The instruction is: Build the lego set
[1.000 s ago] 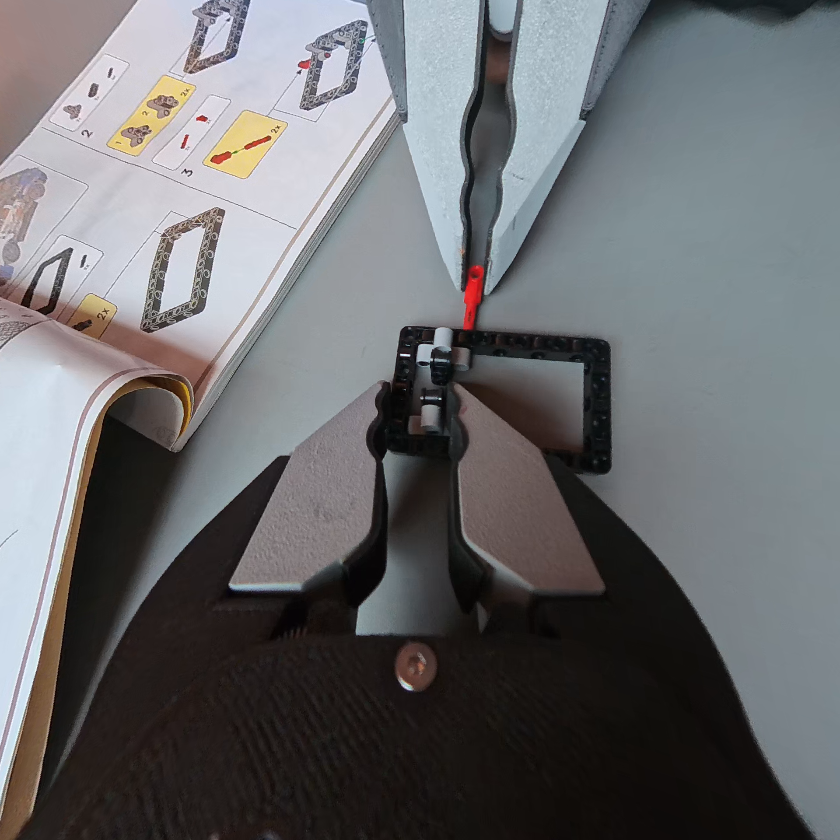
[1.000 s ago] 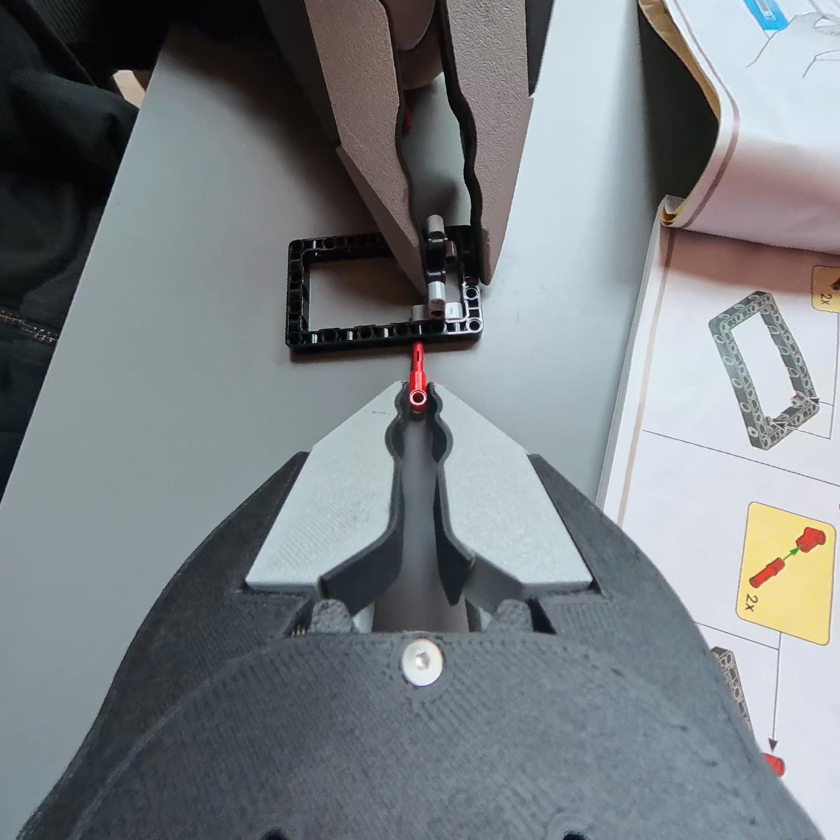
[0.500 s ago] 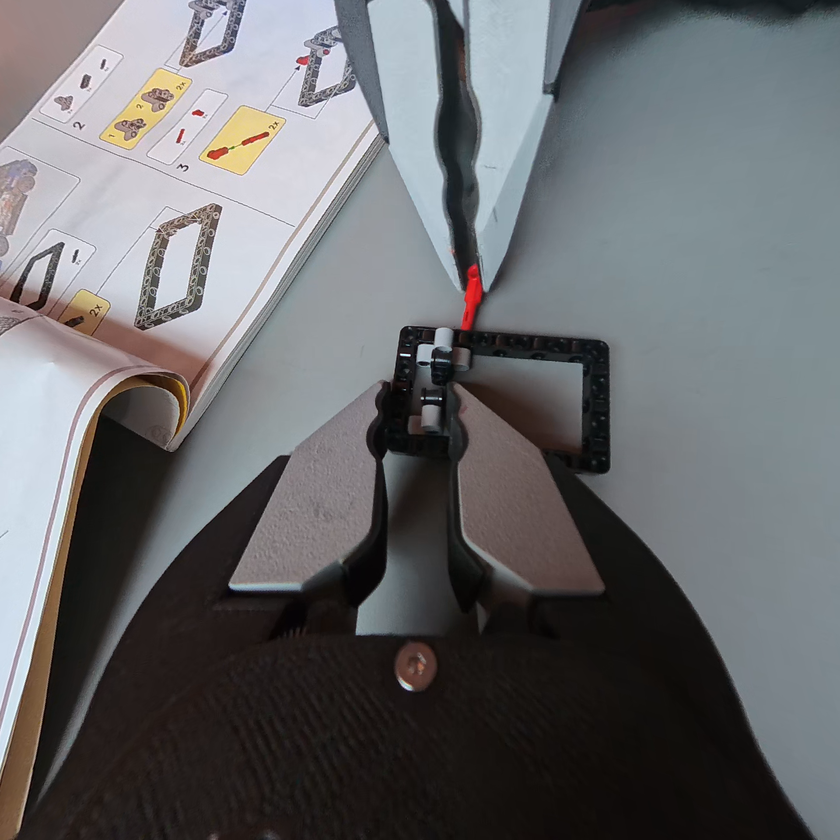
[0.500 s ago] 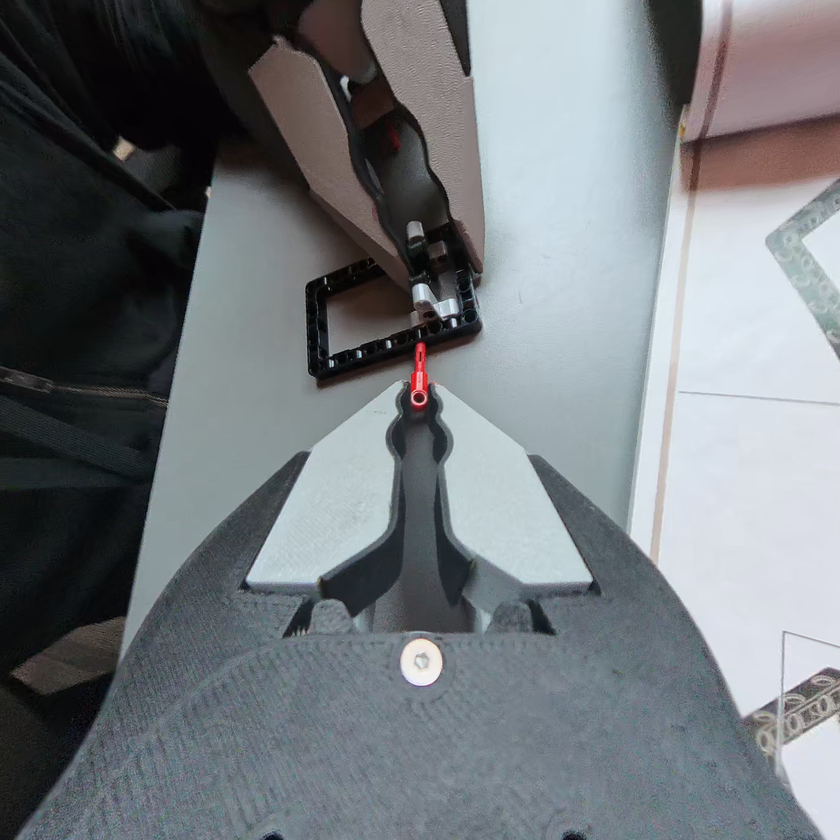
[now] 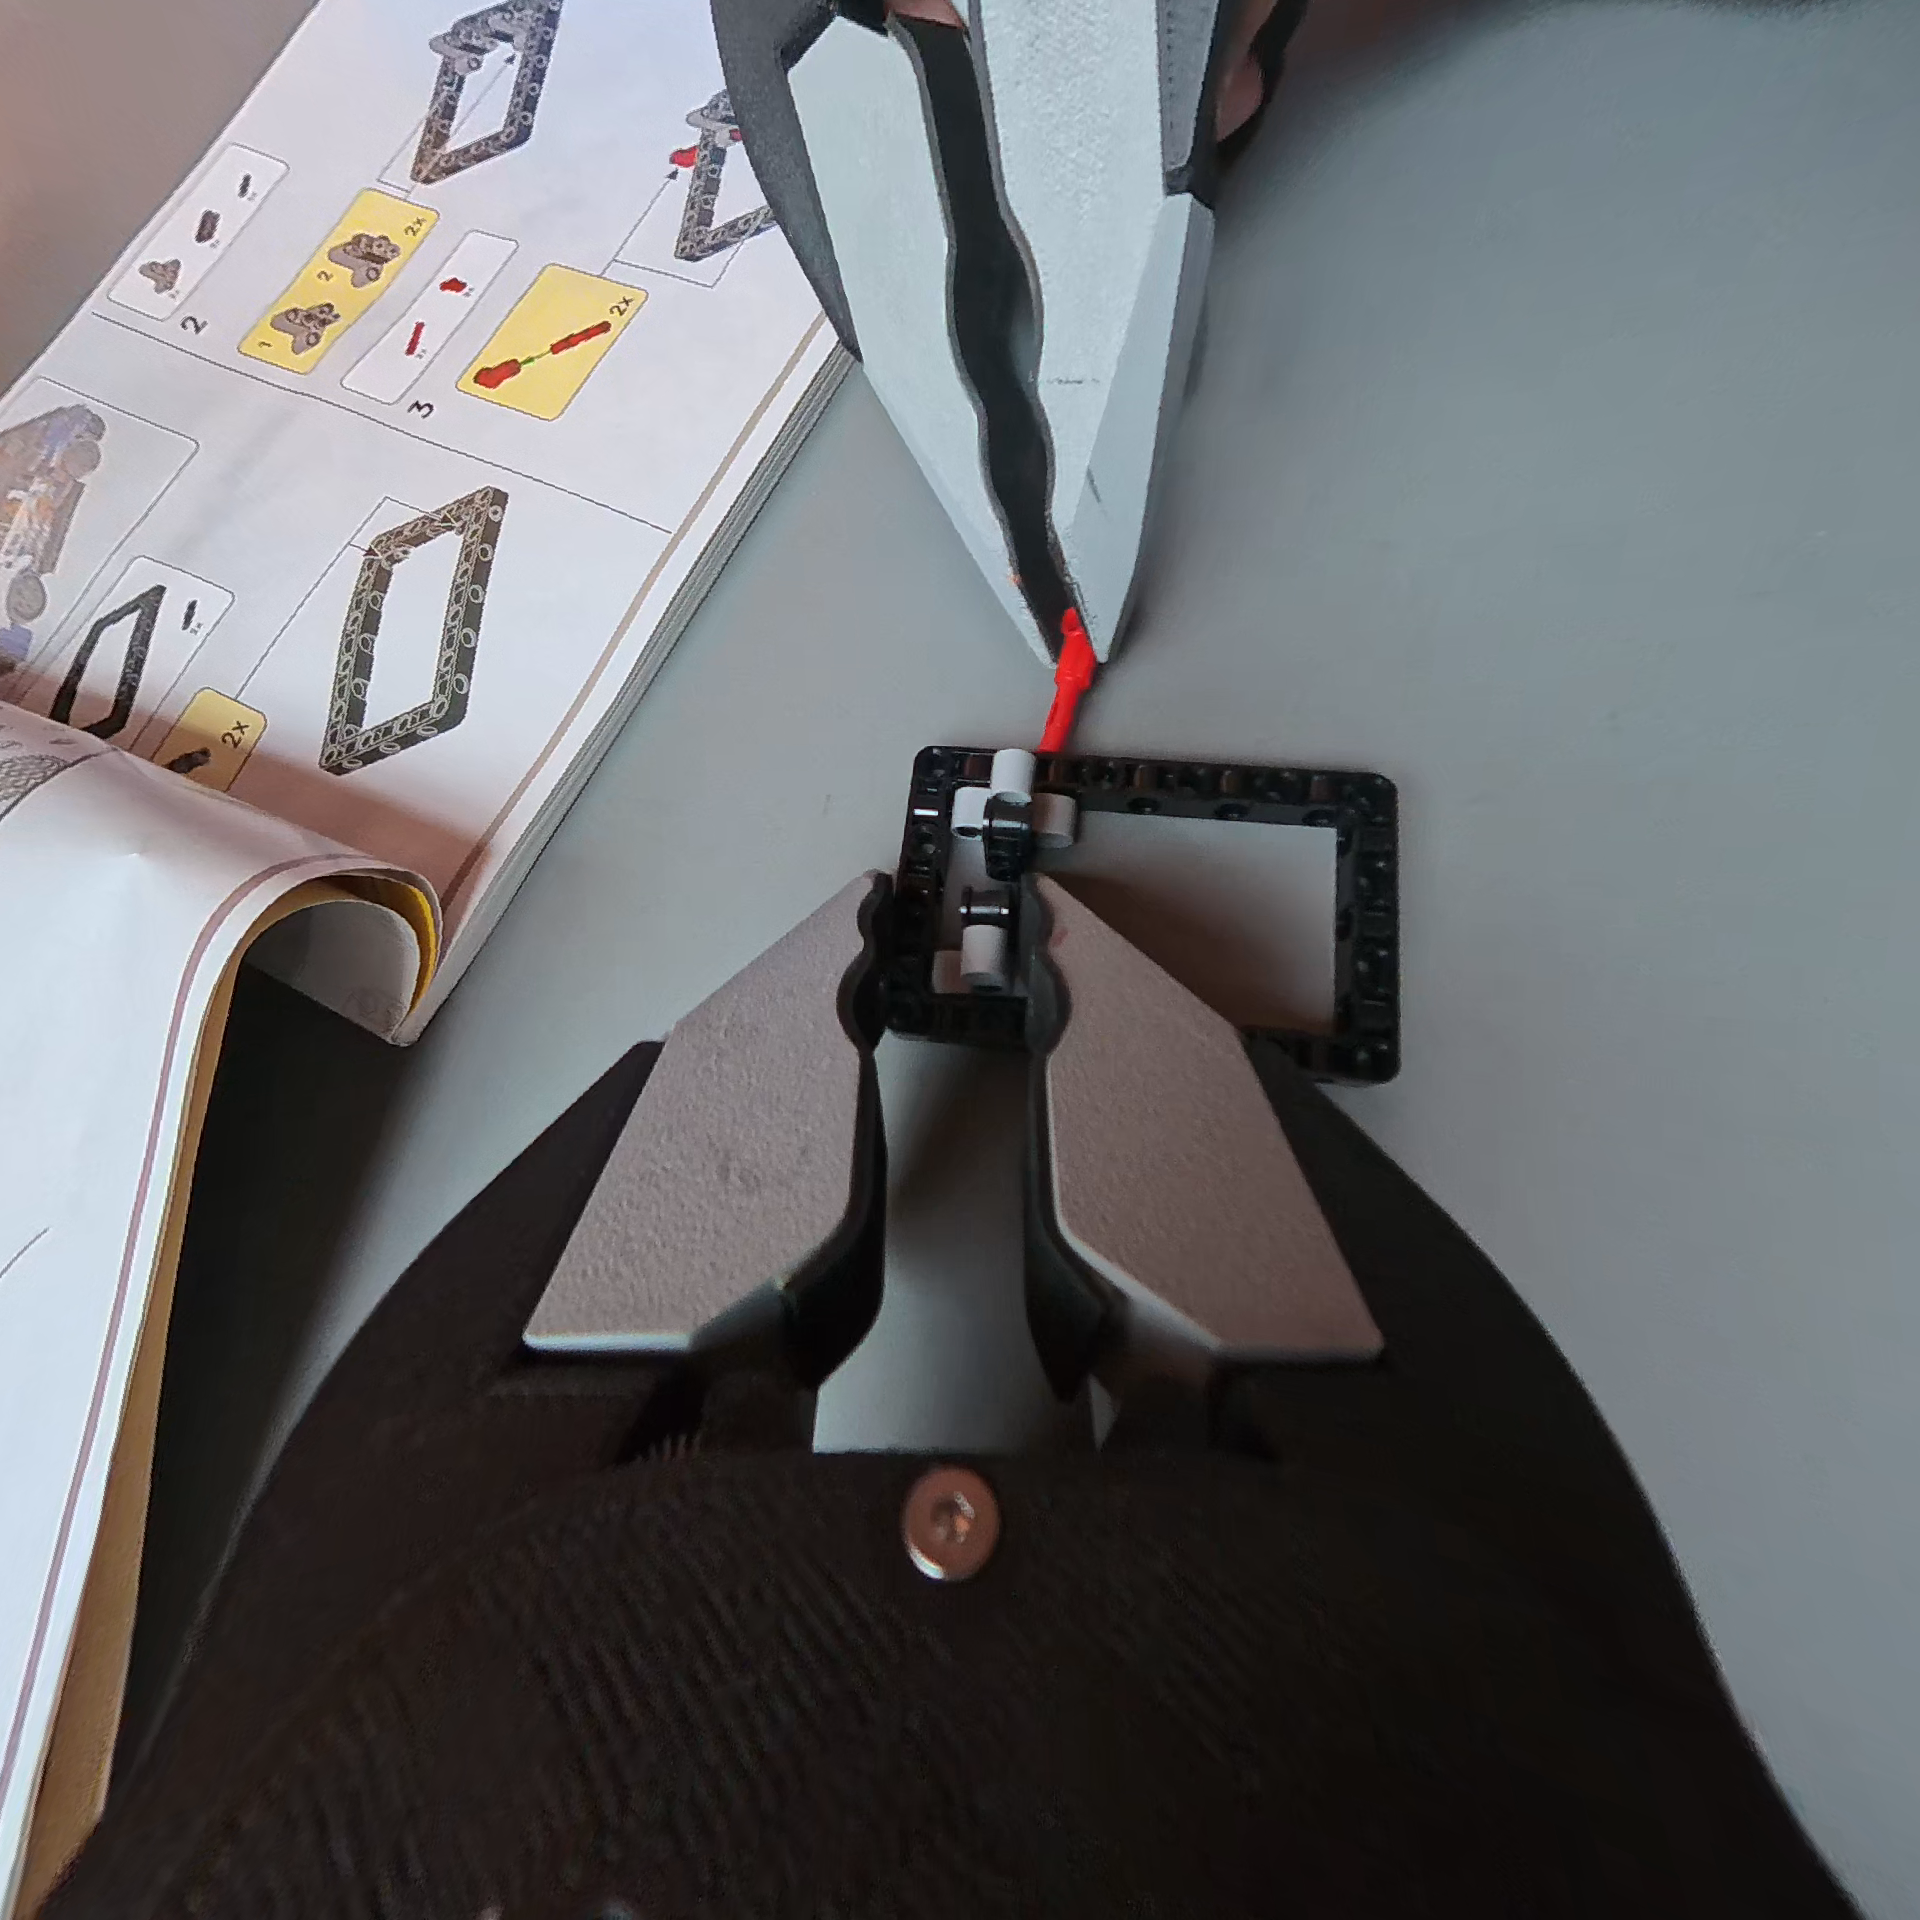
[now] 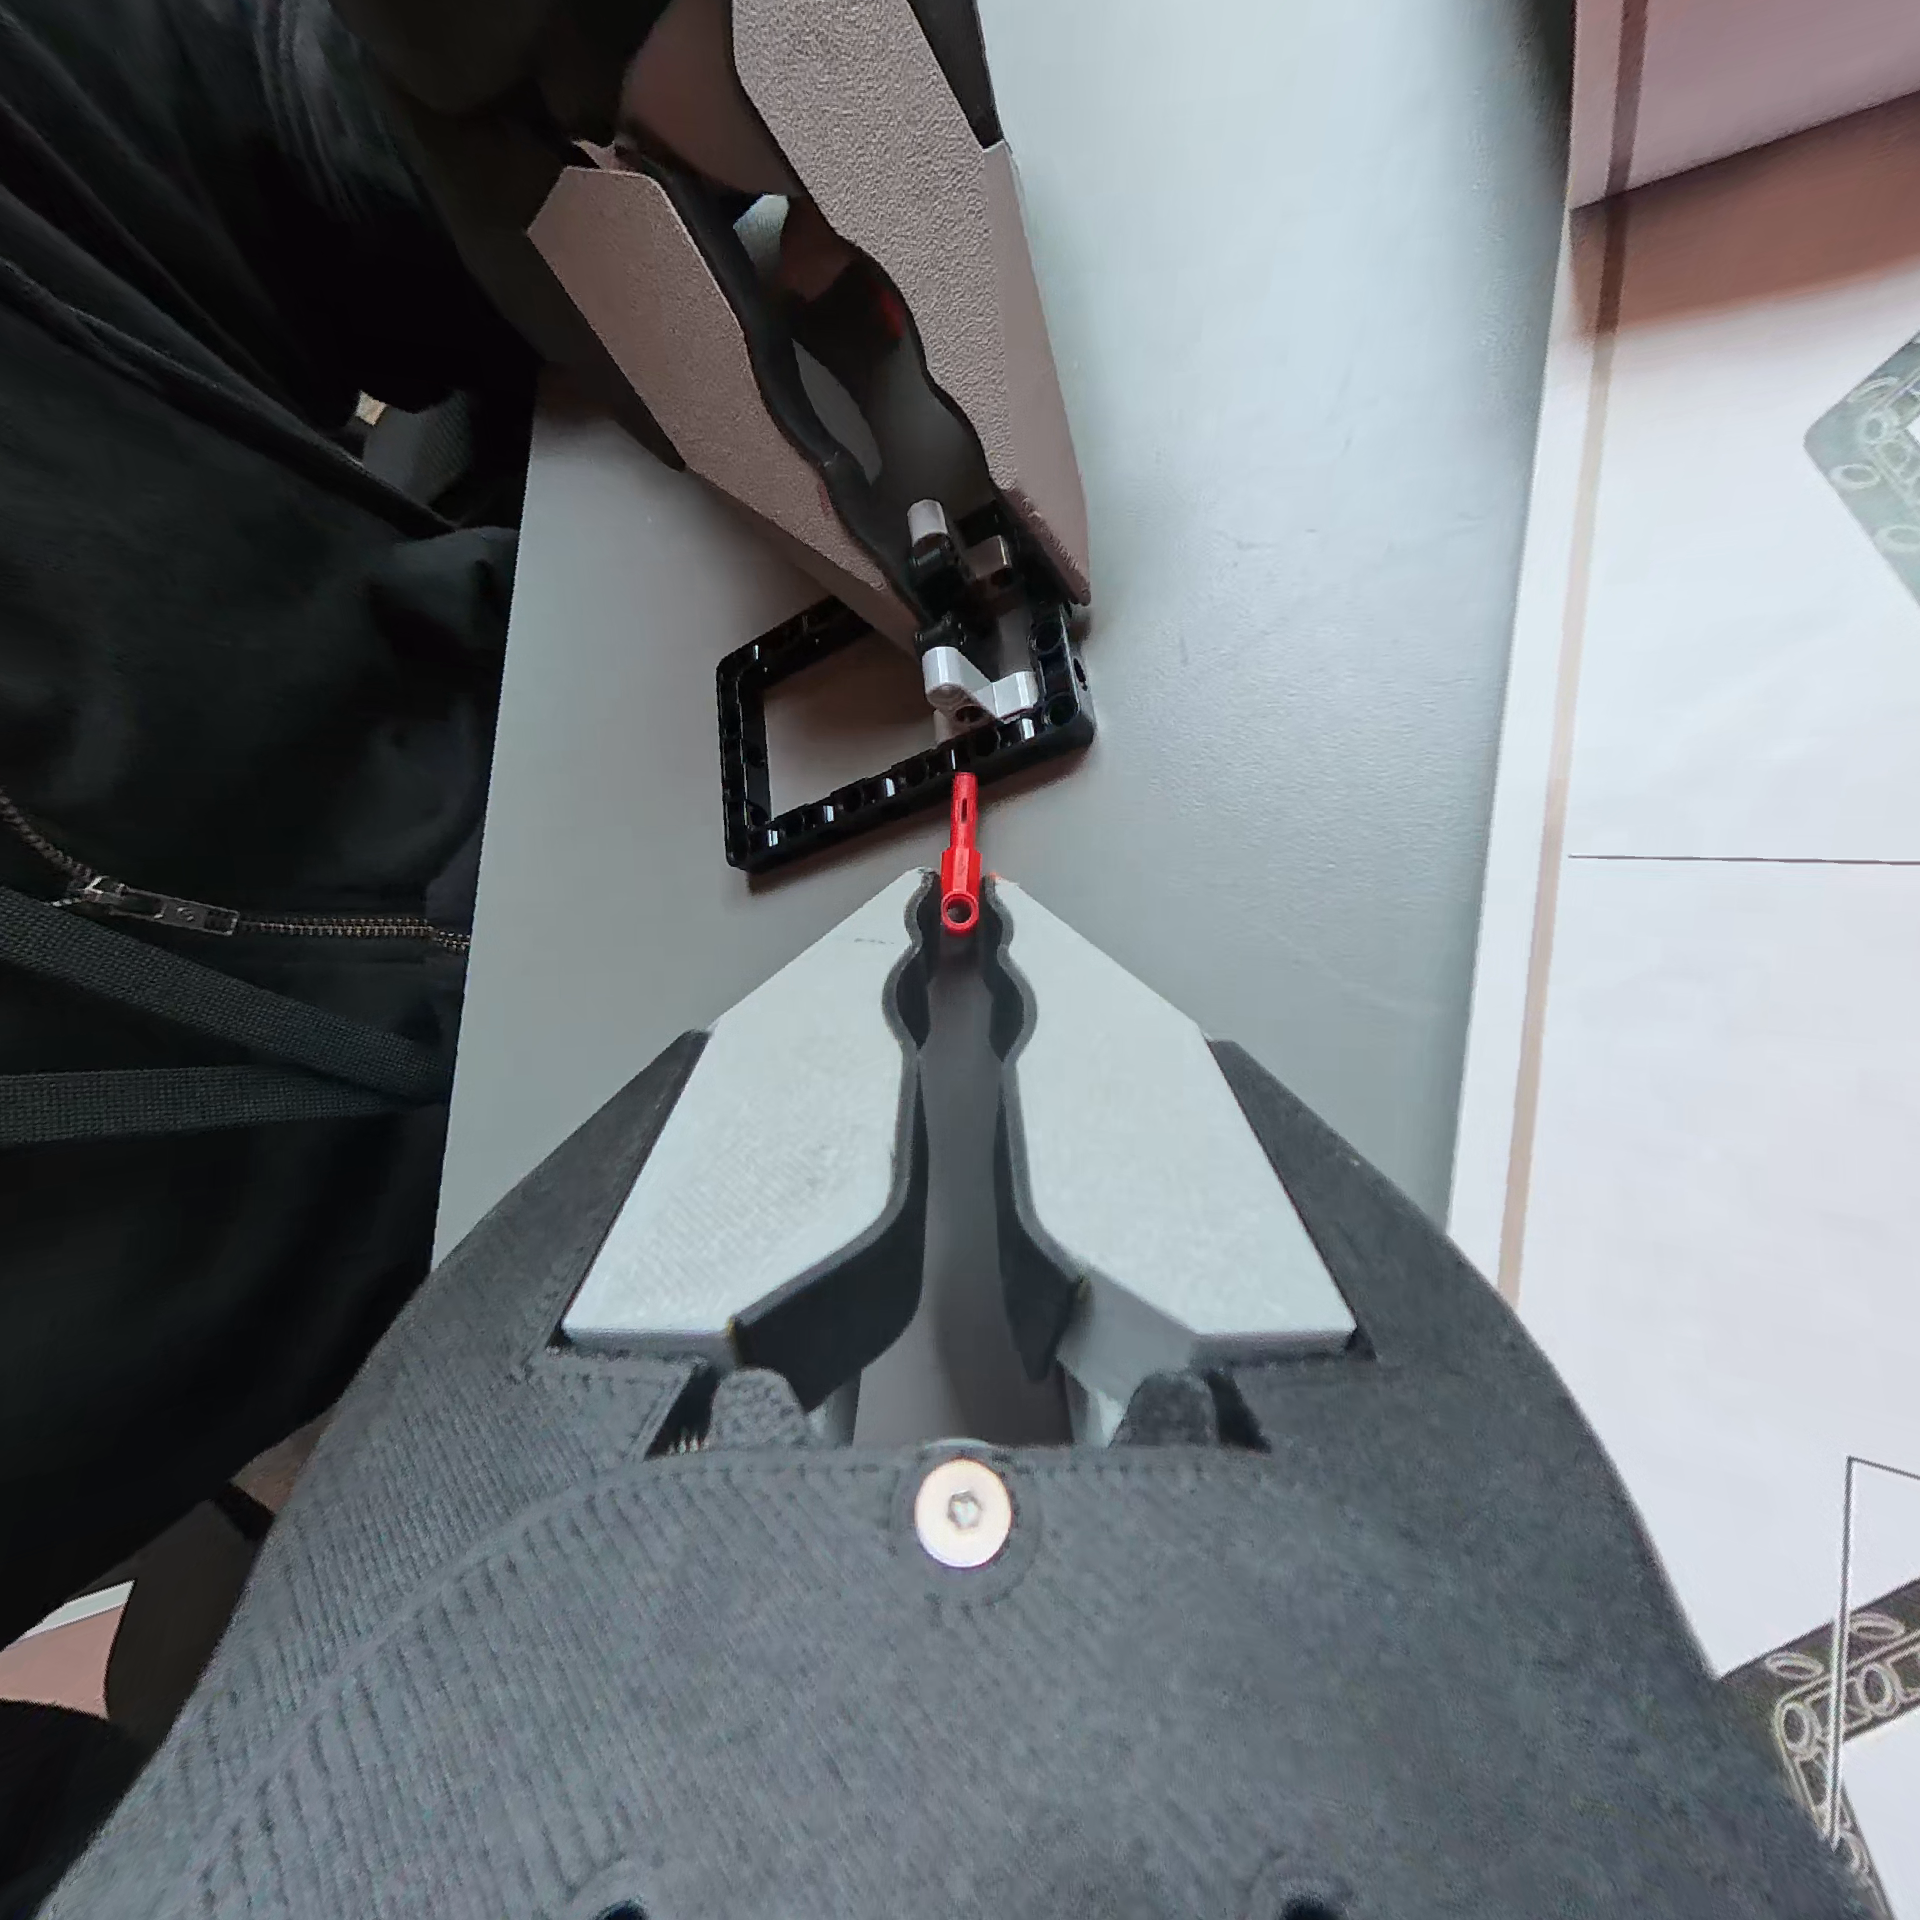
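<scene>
A black rectangular lego frame (image 5: 1371,914) lies flat on the grey table, with grey and black connector pieces (image 5: 1013,805) fitted in its left end. My left gripper (image 5: 956,935) is shut across that end and holds the frame down. My right gripper (image 6: 961,896) is shut on a small red pin (image 6: 961,842), which sticks out forward from its tips. The pin's tip (image 5: 1055,732) meets the outer side of the frame's far beam next to the grey connector. From the right wrist view the frame (image 6: 743,748) lies just ahead, with the left gripper (image 6: 977,582) behind it.
An open instruction booklet (image 5: 343,499) lies to the left of the frame and rises in a curled page at the near left; it shows at the right in the right wrist view (image 6: 1714,727). A person in black clothing (image 6: 208,623) stands by the table edge. Across from one pair of fingers to the other is roughly 5 cm.
My right gripper has rolled and tilted to one side while the red pin's tip stayed at the frame's beam. The left gripper and the frame have not moved.
</scene>
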A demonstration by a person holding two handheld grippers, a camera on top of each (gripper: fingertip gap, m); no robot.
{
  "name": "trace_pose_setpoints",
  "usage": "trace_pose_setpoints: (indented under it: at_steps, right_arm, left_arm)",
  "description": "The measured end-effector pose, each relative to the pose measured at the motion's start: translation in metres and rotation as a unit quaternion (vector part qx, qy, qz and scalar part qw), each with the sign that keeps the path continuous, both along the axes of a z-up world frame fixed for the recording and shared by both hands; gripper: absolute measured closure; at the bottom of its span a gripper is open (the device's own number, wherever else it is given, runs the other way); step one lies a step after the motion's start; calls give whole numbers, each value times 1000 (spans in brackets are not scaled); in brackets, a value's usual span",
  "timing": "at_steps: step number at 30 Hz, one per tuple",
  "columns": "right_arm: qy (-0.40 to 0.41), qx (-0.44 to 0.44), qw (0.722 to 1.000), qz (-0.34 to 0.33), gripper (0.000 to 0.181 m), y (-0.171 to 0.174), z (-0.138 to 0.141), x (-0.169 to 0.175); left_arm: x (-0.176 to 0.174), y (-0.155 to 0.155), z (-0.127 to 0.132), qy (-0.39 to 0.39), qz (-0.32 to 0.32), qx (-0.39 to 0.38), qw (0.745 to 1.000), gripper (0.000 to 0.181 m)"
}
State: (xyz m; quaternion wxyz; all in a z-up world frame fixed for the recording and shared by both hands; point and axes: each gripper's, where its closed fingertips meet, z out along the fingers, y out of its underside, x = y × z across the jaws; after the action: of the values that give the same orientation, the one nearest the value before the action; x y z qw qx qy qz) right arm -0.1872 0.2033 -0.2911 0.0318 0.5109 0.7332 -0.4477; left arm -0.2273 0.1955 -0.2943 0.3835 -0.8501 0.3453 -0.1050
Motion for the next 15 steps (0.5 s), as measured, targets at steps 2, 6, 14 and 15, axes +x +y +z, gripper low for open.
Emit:
trace_pose_setpoints:
  at_steps: [2,6,14,15]
  right_arm:
    - [-4,0,1000,2,177,0,0,1]
    - [4,15,1000,8,178,0,-1,1]
    - [62,81,995,18,172,3,-1,1]
    - [68,83,994,16,163,3,0,1]
  left_arm:
    - [1,0,0,8,-10,8,1000,160]
    - [3,-1,0,11,-21,12,1000,160]
    - [4,-3,1,8,-29,12,999,154]
    - [4,-3,2,10,-29,16,999,151]
